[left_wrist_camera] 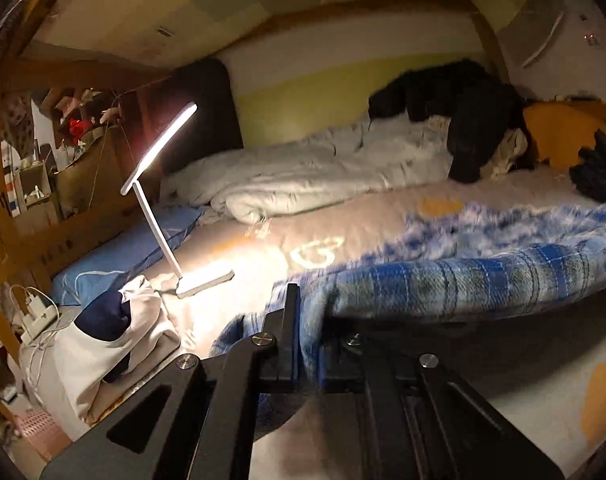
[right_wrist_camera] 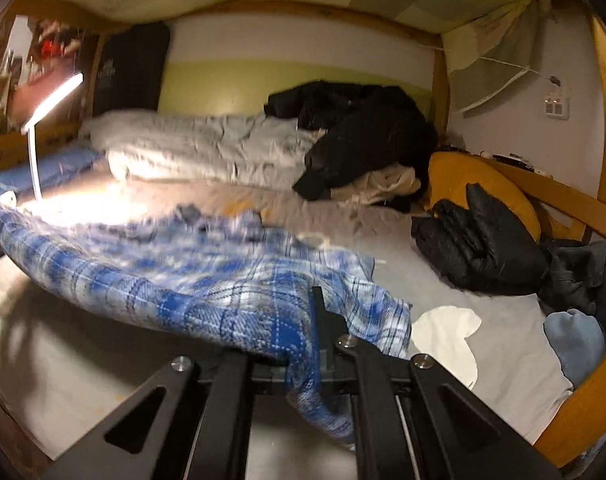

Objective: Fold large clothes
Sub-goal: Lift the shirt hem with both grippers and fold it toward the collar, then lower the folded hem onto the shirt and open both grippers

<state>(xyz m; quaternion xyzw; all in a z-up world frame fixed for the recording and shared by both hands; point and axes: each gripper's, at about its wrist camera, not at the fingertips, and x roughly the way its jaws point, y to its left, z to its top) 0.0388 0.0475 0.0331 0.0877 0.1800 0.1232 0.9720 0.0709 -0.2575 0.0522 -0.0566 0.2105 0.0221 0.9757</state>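
We have the blue plaid shirt [left_wrist_camera: 483, 280] pinched in both tools — left tool [left_wrist_camera: 307, 344], right tool [right_wrist_camera: 303, 344] — lifted off the bed [right_wrist_camera: 443, 280], next to carry its edge across.

The plaid shirt [left_wrist_camera: 483, 276] is smeared by motion blur, its far part unreadable. Its cloth hides the left claw's [left_wrist_camera: 309, 344] right finger and the right claw's [right_wrist_camera: 303, 344] left finger.

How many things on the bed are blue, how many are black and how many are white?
Blue: 3, the plaid shirt, the pillow, the light blue cloth
Black: 2, the fluffy coat, the puffy jacket
White: 3, the duvet, the lamp, the white cloth
Total: 8
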